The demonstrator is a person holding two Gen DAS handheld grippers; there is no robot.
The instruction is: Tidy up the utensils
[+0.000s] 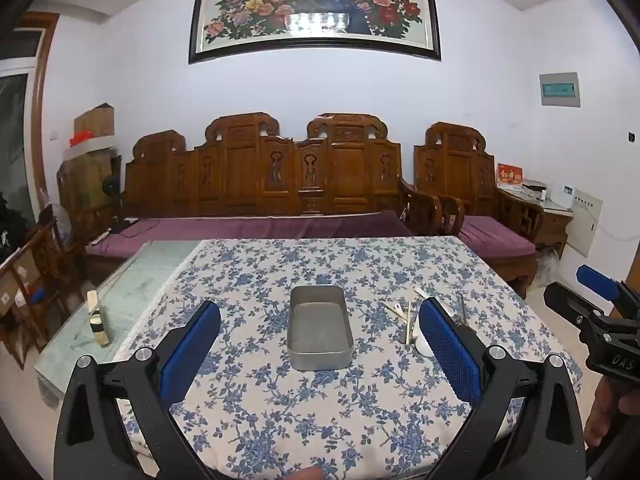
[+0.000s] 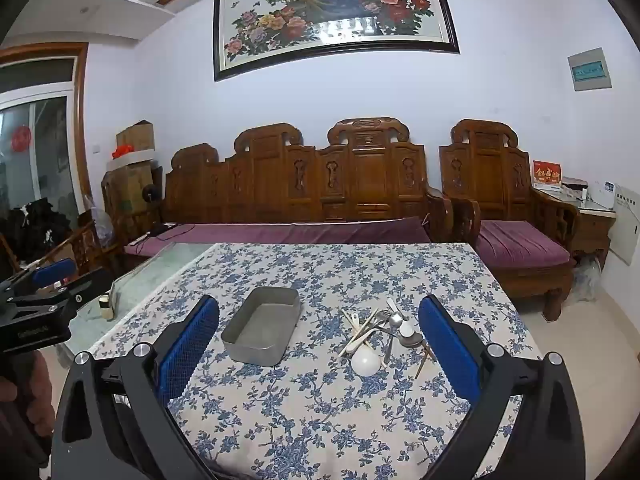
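Observation:
An empty grey metal tray (image 1: 320, 330) (image 2: 262, 326) sits on the floral tablecloth. To its right lies a heap of utensils (image 2: 384, 336): a white ladle-like spoon (image 2: 365, 361), metal spoons (image 2: 396, 322), a fork and chopsticks. In the left wrist view the heap (image 1: 408, 320) is partly hidden by my finger. My left gripper (image 1: 320, 344) is open and empty, framing the tray from above the near table. My right gripper (image 2: 320, 340) is open and empty, with tray and heap between its fingers, further off.
The table (image 2: 340, 420) has a blue floral cloth; a bare glass strip (image 1: 132, 304) at its left holds a small bottle (image 1: 98, 320). A wooden sofa (image 1: 280, 184) and armchair (image 2: 500, 200) stand beyond the far edge.

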